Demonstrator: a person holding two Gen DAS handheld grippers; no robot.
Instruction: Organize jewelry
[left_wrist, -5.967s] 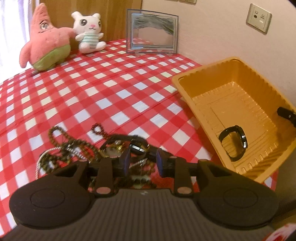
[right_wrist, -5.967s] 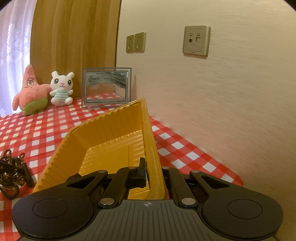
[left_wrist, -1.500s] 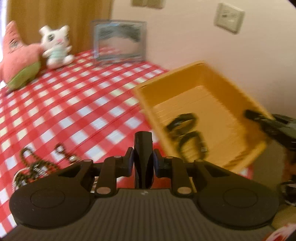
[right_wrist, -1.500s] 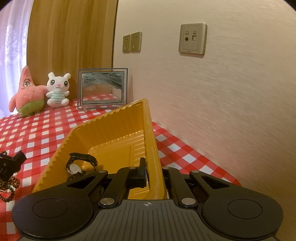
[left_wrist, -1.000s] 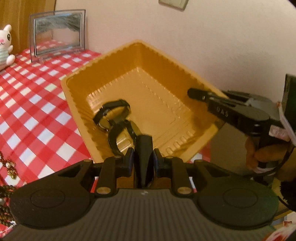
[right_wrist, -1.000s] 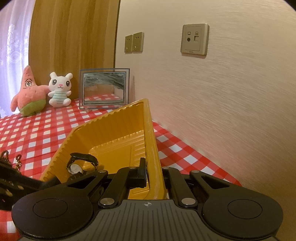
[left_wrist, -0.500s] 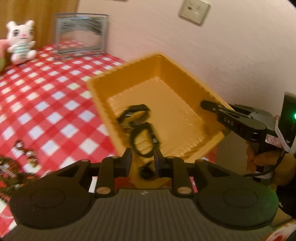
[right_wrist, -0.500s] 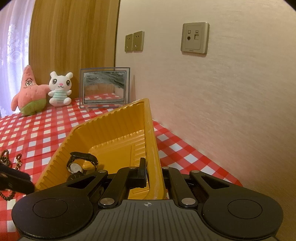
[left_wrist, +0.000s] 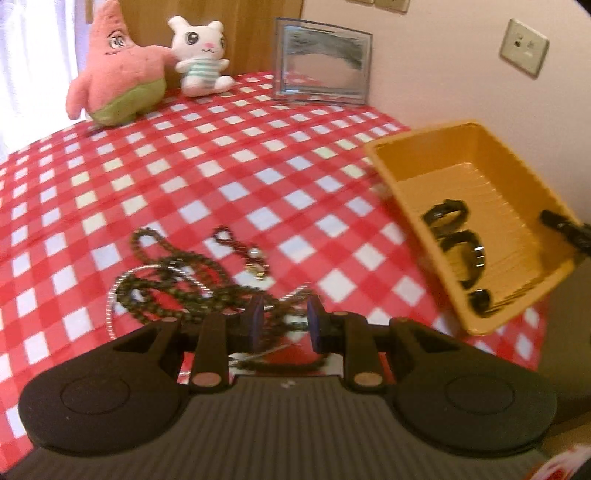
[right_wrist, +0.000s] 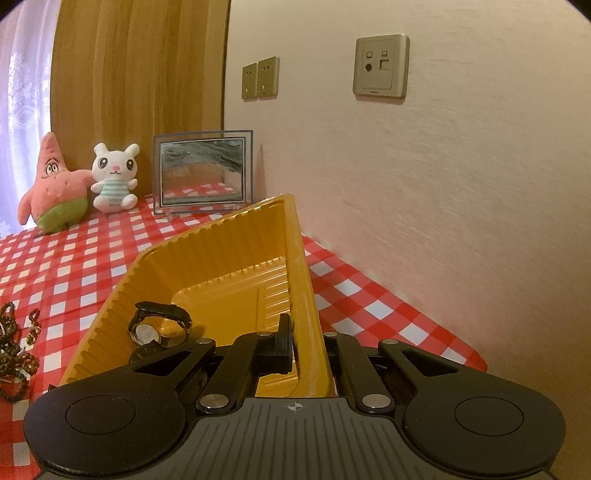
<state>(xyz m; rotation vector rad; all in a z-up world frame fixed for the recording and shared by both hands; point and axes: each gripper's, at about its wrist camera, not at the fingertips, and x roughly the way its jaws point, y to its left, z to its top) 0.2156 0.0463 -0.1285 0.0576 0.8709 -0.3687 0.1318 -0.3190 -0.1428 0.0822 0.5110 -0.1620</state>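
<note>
A tangle of dark bead necklaces and a silver chain (left_wrist: 192, 284) lies on the red checked tablecloth. My left gripper (left_wrist: 284, 325) is open and empty, just above the near edge of that pile. The yellow tray (left_wrist: 517, 184) stands at the right with black watches (left_wrist: 458, 243) and a small dark piece (left_wrist: 480, 301) inside. My right gripper (right_wrist: 303, 343) is shut on the tray's near rim (right_wrist: 306, 295), one finger inside and one outside. A watch (right_wrist: 155, 328) shows inside the tray. Part of the bead pile (right_wrist: 14, 350) shows at the far left.
A pink star plush (left_wrist: 118, 77), a white bunny plush (left_wrist: 203, 55) and a glass picture frame (left_wrist: 321, 61) stand along the table's far side. The wall runs close behind the tray. The table's edge falls away right of the tray.
My left gripper dropped a small dark piece into the tray, opened, and swung back left over the bead pile. The right gripper has stayed on the rim.
</note>
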